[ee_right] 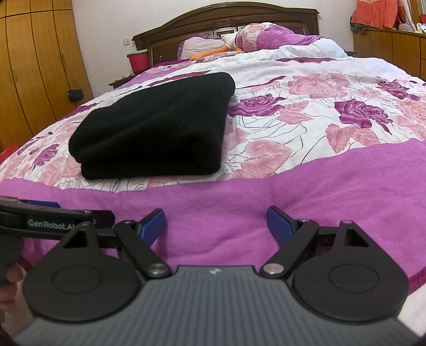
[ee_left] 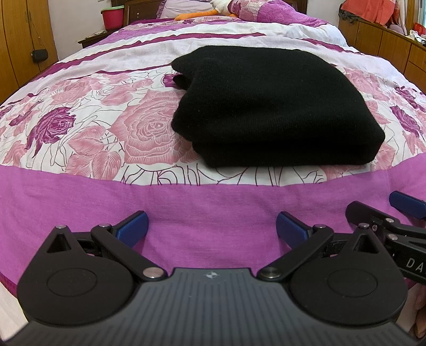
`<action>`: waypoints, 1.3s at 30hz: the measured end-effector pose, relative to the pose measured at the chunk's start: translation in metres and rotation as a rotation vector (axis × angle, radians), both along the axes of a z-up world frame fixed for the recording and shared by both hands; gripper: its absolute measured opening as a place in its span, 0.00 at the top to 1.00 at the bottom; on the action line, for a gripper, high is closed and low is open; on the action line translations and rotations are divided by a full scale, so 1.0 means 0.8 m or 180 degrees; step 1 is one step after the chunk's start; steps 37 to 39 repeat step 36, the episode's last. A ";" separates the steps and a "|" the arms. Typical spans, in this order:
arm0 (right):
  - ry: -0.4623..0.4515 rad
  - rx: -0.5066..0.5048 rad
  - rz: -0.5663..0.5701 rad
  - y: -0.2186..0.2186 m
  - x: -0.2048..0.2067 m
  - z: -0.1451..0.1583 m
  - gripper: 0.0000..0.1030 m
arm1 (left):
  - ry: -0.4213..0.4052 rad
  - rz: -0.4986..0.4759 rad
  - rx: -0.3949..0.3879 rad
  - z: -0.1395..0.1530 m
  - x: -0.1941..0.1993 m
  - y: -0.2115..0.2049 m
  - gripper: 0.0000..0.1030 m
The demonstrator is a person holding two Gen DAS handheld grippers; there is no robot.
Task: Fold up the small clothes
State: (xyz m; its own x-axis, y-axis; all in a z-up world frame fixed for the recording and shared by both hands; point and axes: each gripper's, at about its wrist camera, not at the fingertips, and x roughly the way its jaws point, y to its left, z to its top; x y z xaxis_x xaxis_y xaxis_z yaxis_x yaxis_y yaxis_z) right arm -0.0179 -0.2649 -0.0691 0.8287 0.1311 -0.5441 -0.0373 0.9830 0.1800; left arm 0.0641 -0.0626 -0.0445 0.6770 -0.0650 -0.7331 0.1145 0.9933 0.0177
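Observation:
A black knit garment [ee_left: 269,106] lies folded into a thick rectangle on the floral bedspread [ee_left: 106,133]. In the right wrist view the same black garment [ee_right: 157,127] lies left of centre. My left gripper [ee_left: 211,227] stands open over the plain purple band near the bed's front edge, short of the garment, with nothing between its blue fingers [ee_left: 134,226]. My right gripper [ee_right: 214,225] is open too, empty, over the same purple band. Each gripper shows at the edge of the other's view: the right gripper [ee_left: 394,213] and the left gripper [ee_right: 53,213].
The bedspread [ee_right: 332,119] runs back to a dark wooden headboard [ee_right: 226,18], with a bunched quilt [ee_right: 279,37] and an orange soft toy [ee_right: 213,53] at the pillows. A red bucket [ee_right: 138,60] sits on a nightstand at left. Wooden wardrobes [ee_right: 32,66] line the left wall.

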 end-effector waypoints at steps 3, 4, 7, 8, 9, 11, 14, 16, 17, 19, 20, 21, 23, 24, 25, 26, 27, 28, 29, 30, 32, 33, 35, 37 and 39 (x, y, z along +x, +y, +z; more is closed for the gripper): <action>0.0000 0.0002 0.0000 0.000 0.000 0.000 0.18 | 0.0000 0.0000 0.0002 0.000 0.000 0.000 0.00; 0.0000 0.0001 0.0000 0.000 0.000 0.000 0.18 | 0.0000 0.0000 0.0002 0.000 0.000 0.000 0.00; 0.0000 0.0001 0.0000 0.000 0.000 0.000 0.18 | 0.0000 0.0000 0.0001 0.000 0.000 0.000 0.00; 0.0000 0.0001 0.0000 0.000 0.000 0.000 0.18 | 0.0000 -0.0001 0.0002 0.000 0.000 0.000 0.00; 0.0000 0.0001 0.0000 0.000 0.000 0.000 0.18 | -0.0001 -0.0001 0.0001 0.000 0.000 0.000 0.00; -0.0001 0.0001 0.0000 0.000 0.000 0.000 0.18 | 0.0000 -0.0001 0.0003 0.000 0.000 0.000 0.00; 0.0000 0.0002 0.0000 0.000 0.000 0.000 0.18 | -0.0001 -0.0001 0.0003 0.000 0.000 0.000 0.00; -0.0001 0.0003 0.0000 -0.001 0.000 0.000 0.18 | -0.0003 -0.0001 0.0002 0.000 0.000 0.000 0.00; -0.0001 0.0003 0.0000 0.000 0.000 0.000 0.18 | -0.0003 -0.0002 0.0002 0.000 0.000 0.000 0.00; -0.0001 0.0003 0.0000 -0.001 0.000 0.000 0.18 | -0.0002 -0.0001 0.0003 -0.001 0.000 0.000 0.00; -0.0001 0.0003 0.0000 0.000 0.000 0.000 0.18 | -0.0003 -0.0002 0.0004 0.000 0.000 0.000 0.00; -0.0001 0.0002 0.0000 -0.001 0.000 0.000 0.18 | -0.0004 -0.0002 0.0004 -0.001 0.000 0.000 0.00; -0.0001 0.0001 0.0000 0.000 0.000 0.000 0.18 | -0.0003 -0.0002 0.0003 0.000 0.000 0.000 0.00; -0.0001 0.0001 0.0000 0.000 0.000 0.000 0.18 | -0.0004 -0.0002 0.0002 0.000 0.000 0.000 0.00; -0.0001 0.0000 0.0000 0.000 0.000 0.000 0.18 | -0.0004 -0.0002 0.0003 0.000 0.000 0.000 0.00; -0.0001 0.0000 0.0000 0.000 0.000 0.000 0.18 | -0.0003 -0.0001 0.0002 0.000 0.000 0.000 0.00; -0.0001 0.0000 0.0000 0.000 0.000 0.000 0.18 | -0.0004 -0.0001 0.0002 0.000 0.000 0.000 0.00; -0.0001 0.0001 0.0000 0.000 0.000 0.000 0.18 | -0.0005 -0.0003 0.0003 -0.001 0.000 0.000 0.00; -0.0001 0.0000 0.0000 0.000 0.000 0.000 0.18 | -0.0005 -0.0003 0.0004 0.000 0.000 0.000 0.00; -0.0001 -0.0001 0.0000 0.000 0.000 0.000 0.18 | -0.0009 -0.0005 0.0004 -0.001 0.000 0.000 0.00; 0.0001 -0.0010 0.0000 0.001 0.000 -0.001 0.18 | -0.0015 -0.0013 0.0008 -0.001 -0.001 0.001 0.00; 0.0002 -0.0016 0.0000 0.001 0.000 -0.001 0.18 | -0.0015 -0.0017 0.0010 -0.001 -0.001 0.001 0.00; 0.0004 -0.0028 0.0000 0.002 0.000 -0.001 0.18 | -0.0017 -0.0025 0.0011 -0.002 -0.001 0.002 0.00; 0.0003 -0.0029 0.0001 0.002 0.000 -0.001 0.18 | -0.0020 -0.0031 0.0014 -0.002 -0.001 0.002 0.00; 0.0003 -0.0029 0.0001 0.002 0.000 -0.001 0.18 | -0.0020 -0.0031 0.0014 -0.002 -0.001 0.002 0.00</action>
